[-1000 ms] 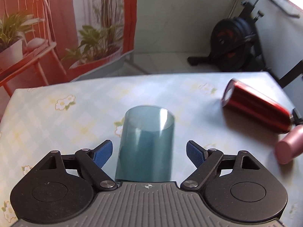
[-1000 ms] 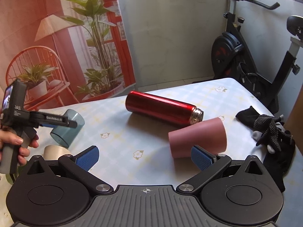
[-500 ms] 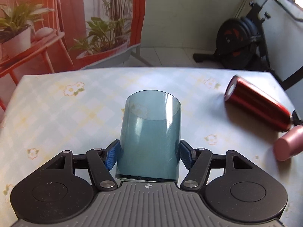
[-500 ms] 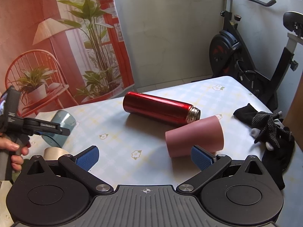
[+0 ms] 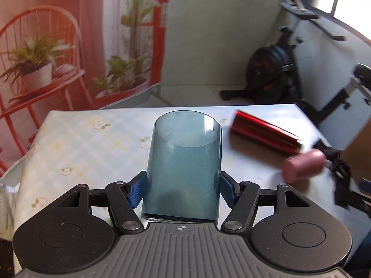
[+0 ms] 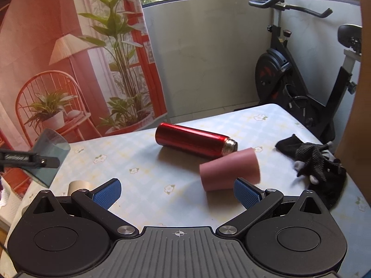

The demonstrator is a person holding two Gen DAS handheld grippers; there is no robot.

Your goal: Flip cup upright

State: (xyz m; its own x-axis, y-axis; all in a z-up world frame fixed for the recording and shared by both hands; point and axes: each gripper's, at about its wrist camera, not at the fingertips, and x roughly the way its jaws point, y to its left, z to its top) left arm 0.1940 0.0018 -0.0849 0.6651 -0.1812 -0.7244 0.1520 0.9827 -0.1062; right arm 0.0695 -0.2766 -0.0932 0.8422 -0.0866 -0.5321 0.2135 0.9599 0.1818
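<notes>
Our left gripper (image 5: 182,188) clamps the blue cup (image 5: 183,164) above the table's (image 6: 148,159) left edge; we should rotate it gently. Our right gripper (image 6: 177,193) hangs wide open.

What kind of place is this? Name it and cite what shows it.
Probably a home balcony or sunroom: an exercise bike by the windows, a table under a flowered cloth, a printed backdrop of plants and a chair.
</notes>
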